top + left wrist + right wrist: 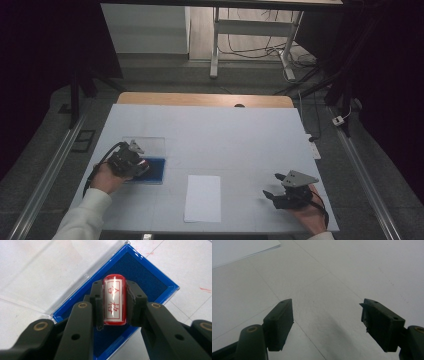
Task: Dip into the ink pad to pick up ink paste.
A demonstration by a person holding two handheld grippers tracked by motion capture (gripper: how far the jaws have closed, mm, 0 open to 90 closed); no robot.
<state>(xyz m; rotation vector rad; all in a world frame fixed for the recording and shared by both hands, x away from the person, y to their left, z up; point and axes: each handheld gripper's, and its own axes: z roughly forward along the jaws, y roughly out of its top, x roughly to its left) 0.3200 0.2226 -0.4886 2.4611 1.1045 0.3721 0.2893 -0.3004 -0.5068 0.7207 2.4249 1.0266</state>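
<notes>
The left gripper (114, 302) was clamped on the red stamp (114, 300) above the blue ink pad (150, 277), seemingly for inking; the right gripper (327, 325) rested apart, empty, near the paper (202, 198) on the tabletop (240, 135).

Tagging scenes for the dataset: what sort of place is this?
Probably a lab recording bench: a white-covered table lit among dark curtains, loose cables on the floor behind, and a handheld black two-jaw gripper over it.
</notes>
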